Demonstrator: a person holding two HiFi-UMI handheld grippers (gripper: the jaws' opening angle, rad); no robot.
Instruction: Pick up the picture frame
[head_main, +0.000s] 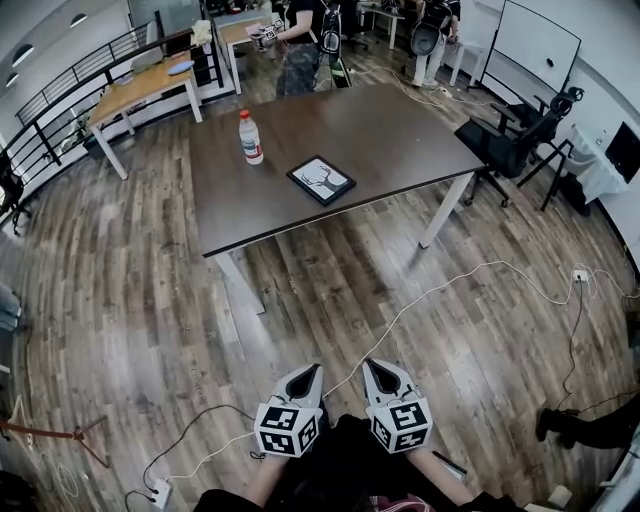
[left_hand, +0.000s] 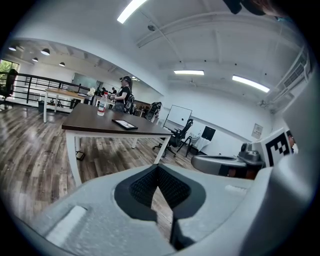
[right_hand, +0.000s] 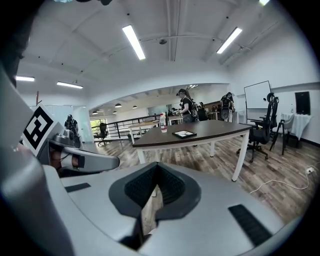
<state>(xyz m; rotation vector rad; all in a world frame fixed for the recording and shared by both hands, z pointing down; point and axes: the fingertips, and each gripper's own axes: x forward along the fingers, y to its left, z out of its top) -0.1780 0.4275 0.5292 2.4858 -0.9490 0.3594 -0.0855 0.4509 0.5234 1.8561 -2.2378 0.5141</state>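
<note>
**Open-plan office, plank floor (head_main: 120, 300): items I logged, nearest first**

1. Left gripper (head_main: 317, 368). It was held low at the bottom of the head view, over the floor. Its jaws were clenched tip to tip with nothing between them.
2. Right gripper (head_main: 369, 363). It sat just beside the left one, also over the floor. Its jaws were likewise pressed together and empty.
3. White cable (head_main: 440, 290). It trailed loose across the planks between the grippers and the table.
4. Dark brown table (head_main: 400, 130) on white legs, well apart from both grippers.
5. Picture frame (head_main: 321, 179). It had a black border and lay flat on the tabletop, turned at an angle to the table's edges, near the middle. I saw neither gripper touching it.
6. Water bottle (head_main: 250, 137). It stood upright with a red cap, near the frame on its left in the head view.
7. Black office chair (head_main: 505, 140), at the table's right end.
8. Person (head_main: 300, 40), standing beyond the table's far edge.
9. Light wooden desk (head_main: 140, 90), far left, beside a black railing (head_main: 60, 100).
</note>
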